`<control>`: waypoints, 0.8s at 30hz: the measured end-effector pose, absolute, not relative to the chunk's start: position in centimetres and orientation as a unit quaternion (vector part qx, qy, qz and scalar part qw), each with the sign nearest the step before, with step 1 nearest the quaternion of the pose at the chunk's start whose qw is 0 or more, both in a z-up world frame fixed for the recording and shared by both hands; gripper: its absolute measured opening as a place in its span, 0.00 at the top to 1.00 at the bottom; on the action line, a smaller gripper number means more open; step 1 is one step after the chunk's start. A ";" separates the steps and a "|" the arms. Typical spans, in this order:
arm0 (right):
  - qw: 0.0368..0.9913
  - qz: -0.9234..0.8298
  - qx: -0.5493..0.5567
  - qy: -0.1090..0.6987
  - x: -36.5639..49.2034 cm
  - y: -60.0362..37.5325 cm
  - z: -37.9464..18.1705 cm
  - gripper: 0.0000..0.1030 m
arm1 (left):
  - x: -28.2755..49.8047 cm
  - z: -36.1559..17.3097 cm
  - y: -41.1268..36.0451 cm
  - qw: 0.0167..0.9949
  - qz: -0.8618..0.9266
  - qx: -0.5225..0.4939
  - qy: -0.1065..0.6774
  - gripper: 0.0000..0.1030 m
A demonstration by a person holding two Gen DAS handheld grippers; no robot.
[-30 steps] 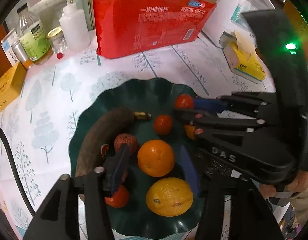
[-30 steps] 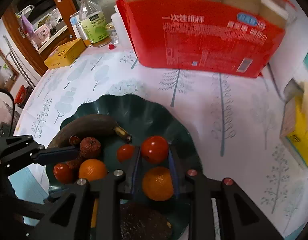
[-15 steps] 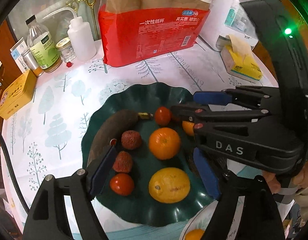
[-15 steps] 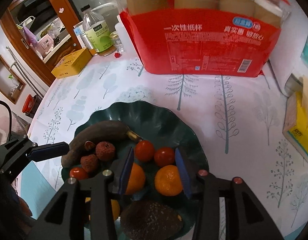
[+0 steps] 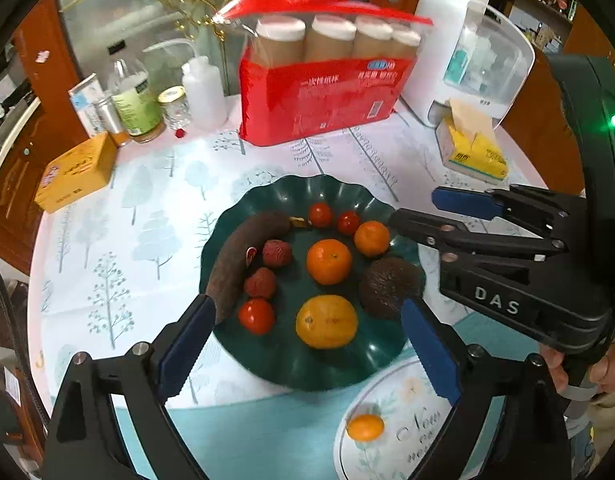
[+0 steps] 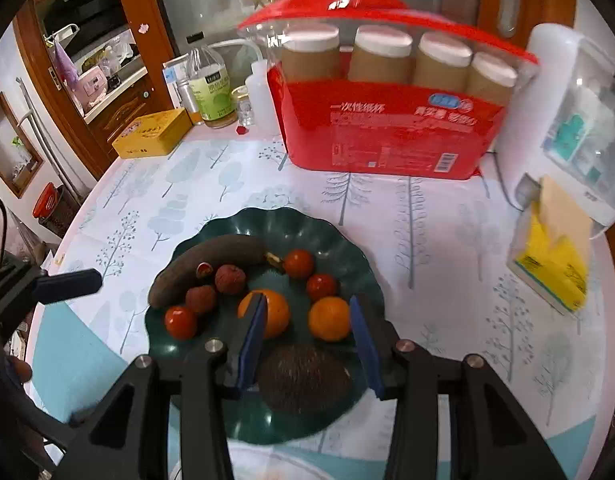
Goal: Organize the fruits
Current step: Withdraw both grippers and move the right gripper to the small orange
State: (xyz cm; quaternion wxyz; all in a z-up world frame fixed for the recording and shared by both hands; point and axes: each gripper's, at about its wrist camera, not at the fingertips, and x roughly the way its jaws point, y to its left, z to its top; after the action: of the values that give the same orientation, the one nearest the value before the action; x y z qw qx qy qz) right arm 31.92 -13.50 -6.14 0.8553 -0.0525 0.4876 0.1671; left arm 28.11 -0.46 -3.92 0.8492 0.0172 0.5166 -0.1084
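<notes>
Your left claw (image 5: pixel 307 344) is opening wide and empty, the right claw (image 6: pixel 307 344) half-open and empty, so choose one fruit from the green plate (image 5: pixel 267 196).

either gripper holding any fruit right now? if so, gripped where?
Nothing held. The left gripper is opening, empty; the right gripper is open, empty. All fruit lies on the green plate.

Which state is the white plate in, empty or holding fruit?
Holding fruit: one small orange fruit lies on the white plate, beside the green plate; part of the white plate is hidden.
</notes>
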 end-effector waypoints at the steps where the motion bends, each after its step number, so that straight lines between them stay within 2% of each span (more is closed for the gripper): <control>1: 0.858 0.165 -0.054 0.483 31.2 -13.7 -5.4 0.58 | 27.6 -3.4 -0.4 0.851 -0.106 0.015 0.515 0.06; 13: 0.882 0.172 -0.061 0.434 24.1 -14.9 1.5 0.58 | 21.2 2.1 0.3 0.876 -0.063 -0.003 0.478 0.05; 24: 0.884 0.186 -0.047 0.427 18.9 -14.3 2.3 0.58 | 16.2 3.2 2.6 0.892 -0.003 -0.018 0.452 0.05</control>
State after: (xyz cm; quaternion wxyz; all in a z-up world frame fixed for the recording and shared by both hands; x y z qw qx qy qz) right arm 18.86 -14.29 2.33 0.8836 -0.0469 0.4271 0.1859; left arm 16.21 2.56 3.23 0.8919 -0.0184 0.4518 -0.0032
